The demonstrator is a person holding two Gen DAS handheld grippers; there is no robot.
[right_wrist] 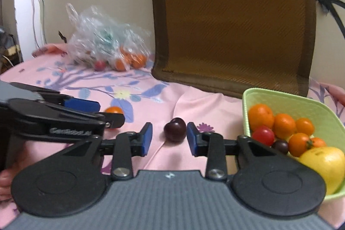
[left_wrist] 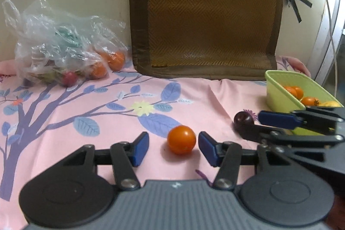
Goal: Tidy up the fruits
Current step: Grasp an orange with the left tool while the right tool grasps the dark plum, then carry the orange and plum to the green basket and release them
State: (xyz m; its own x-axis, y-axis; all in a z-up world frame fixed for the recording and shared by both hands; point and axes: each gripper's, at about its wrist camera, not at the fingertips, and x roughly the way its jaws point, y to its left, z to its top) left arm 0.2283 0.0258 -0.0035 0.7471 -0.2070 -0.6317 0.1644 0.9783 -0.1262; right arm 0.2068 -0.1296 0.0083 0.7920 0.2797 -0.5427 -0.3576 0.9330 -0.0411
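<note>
- Your left gripper (left_wrist: 173, 147) is spread wide around an orange cherry tomato (left_wrist: 181, 139) at lower centre, gripping nothing.
- Your right gripper (right_wrist: 169, 136) gapes around a dark plum (right_wrist: 174, 129), not clamped.
- The green basket (right_wrist: 286, 100) at right holds oranges, tomatoes and a yellow fruit; the plastic bag (left_wrist: 60, 44) at upper left holds more.

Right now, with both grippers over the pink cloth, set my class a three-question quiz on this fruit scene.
1. True or false: the left gripper is shut on the orange cherry tomato.
2. Which fruit lies between the right gripper's fingers? A) lemon B) dark purple cherry tomato C) red cherry tomato
3. Fill in: the sorted fruit sits in a green ____.

Key: 1 false, the jaws stand open around it; 2 B; 3 basket.
</note>
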